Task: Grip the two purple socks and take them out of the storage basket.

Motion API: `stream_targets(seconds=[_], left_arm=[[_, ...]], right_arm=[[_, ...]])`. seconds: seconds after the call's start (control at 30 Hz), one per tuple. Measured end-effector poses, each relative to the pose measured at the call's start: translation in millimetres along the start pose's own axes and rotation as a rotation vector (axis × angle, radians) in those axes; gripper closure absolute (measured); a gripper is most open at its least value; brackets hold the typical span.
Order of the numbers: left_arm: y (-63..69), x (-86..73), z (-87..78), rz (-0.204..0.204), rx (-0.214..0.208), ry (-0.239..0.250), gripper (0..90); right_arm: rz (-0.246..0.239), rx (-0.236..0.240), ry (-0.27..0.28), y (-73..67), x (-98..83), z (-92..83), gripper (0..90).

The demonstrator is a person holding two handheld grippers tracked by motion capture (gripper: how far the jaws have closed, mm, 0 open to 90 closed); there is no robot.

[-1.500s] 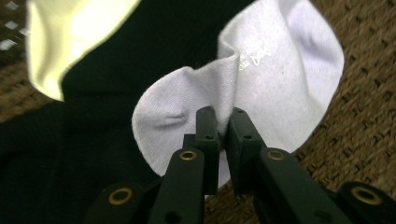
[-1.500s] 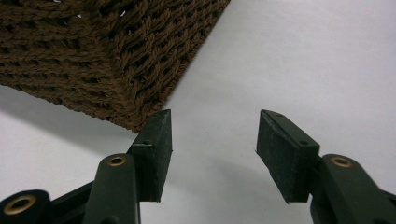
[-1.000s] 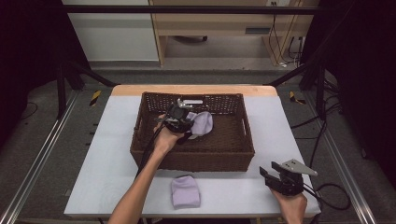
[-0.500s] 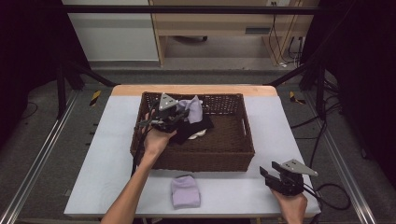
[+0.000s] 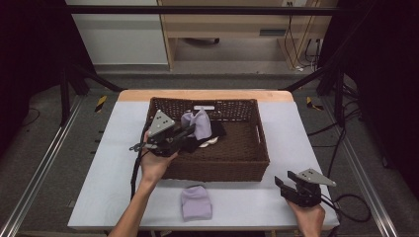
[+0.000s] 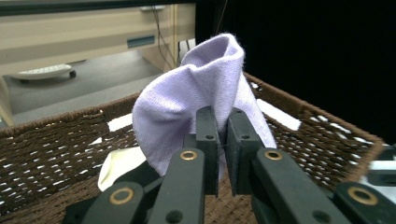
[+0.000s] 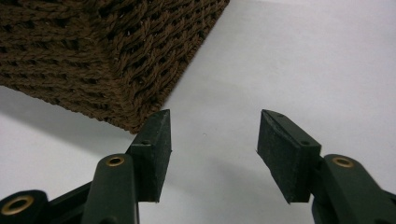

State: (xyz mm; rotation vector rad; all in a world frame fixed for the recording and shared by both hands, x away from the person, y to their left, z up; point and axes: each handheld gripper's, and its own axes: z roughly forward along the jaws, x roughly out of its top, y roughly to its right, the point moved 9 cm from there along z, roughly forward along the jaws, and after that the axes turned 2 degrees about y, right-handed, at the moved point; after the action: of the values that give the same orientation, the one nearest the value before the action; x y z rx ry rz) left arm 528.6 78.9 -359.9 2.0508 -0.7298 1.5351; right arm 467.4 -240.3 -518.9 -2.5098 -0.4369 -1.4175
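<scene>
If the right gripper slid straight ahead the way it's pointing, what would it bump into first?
Probably the corner of the brown wicker basket. The open right gripper points at bare white table, with the basket corner just ahead of its left jaw. Depth is hard to judge, so it might just slip past.

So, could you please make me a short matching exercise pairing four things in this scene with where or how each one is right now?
Things:
1. lilac cloth in the left gripper
2. folded lilac cloth
3. right gripper
4. wicker basket

States:
A. open, low over the table's near right part
B. lying flat on the table in front of the basket
C. standing mid-table, cloths inside
D. pinched between shut jaws, lifted above the basket

Pairs: 1-D, 2-B, 3-A, 4-C
</scene>
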Motion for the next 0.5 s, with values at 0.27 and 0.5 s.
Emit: stream_targets(seconds=[0.27, 0.5], left_arm=[[6.2, -11.2, -22.9, -0.007, 0.010, 0.027, 83.9], [16.7, -16.6, -41.6, -0.001, -0.012, 0.055, 83.9]], right_arm=[[0.002, 0.000, 0.003, -0.1, 0.3, -0.3, 44.5], [0.002, -0.001, 0.003, -0.1, 0.2, -0.4, 44.6]])
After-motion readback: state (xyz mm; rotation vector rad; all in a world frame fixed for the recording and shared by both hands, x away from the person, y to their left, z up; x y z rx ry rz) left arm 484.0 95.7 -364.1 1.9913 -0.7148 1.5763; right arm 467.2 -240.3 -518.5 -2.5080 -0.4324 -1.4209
